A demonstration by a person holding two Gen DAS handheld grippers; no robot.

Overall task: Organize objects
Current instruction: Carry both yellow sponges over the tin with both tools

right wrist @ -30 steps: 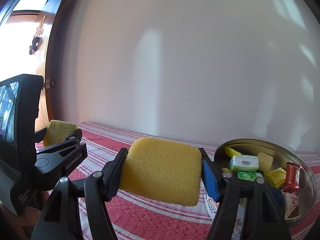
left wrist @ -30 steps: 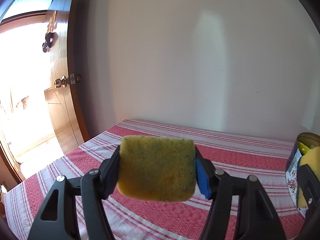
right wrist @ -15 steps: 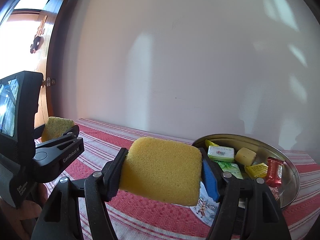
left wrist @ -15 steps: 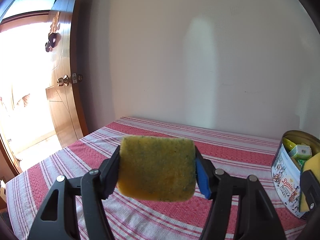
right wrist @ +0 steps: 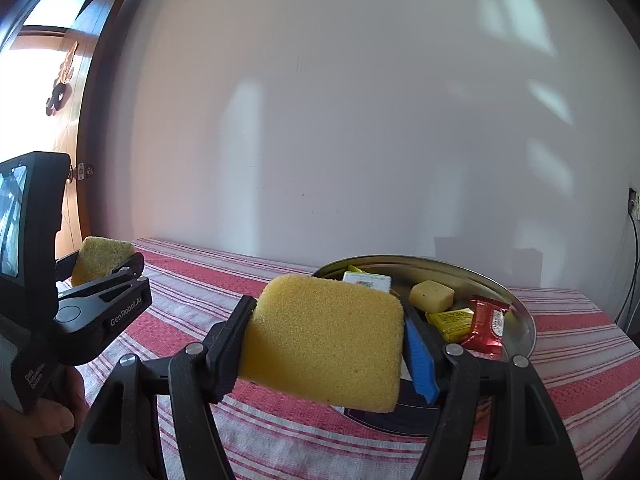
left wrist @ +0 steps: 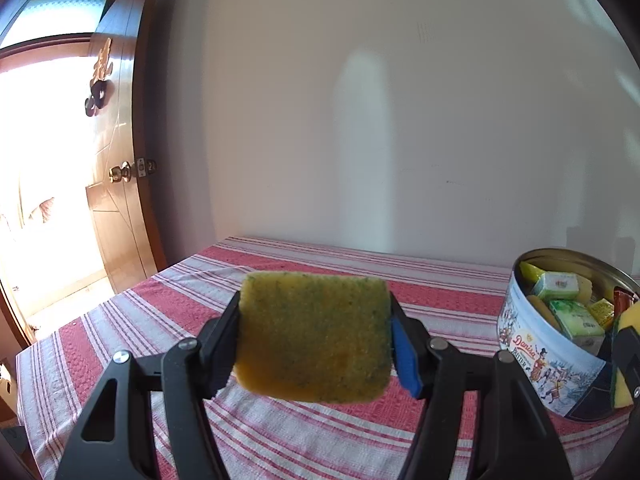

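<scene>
My left gripper point(left wrist: 316, 336) is shut on a yellow sponge with a greenish scouring face point(left wrist: 314, 334), held above the striped tablecloth point(left wrist: 132, 320). It also shows at the left of the right wrist view point(right wrist: 102, 258). My right gripper point(right wrist: 326, 344) is shut on a plain yellow sponge point(right wrist: 324, 342), held just in front of a round cookie tin point(right wrist: 520, 312). The open tin point(left wrist: 536, 356) holds several wrapped sweets and small blocks. The right gripper's sponge shows at the right edge of the left wrist view point(left wrist: 626, 360).
The table with the red and white striped cloth stands against a white wall point(left wrist: 400, 120). An open wooden door point(left wrist: 120, 184) is at the left, with bright light beyond. A cable point(right wrist: 632, 264) hangs at the far right.
Both grippers have moved to the right and toward the tin; the tin now shows larger and more fully in both views. Both sponges stay gripped.
</scene>
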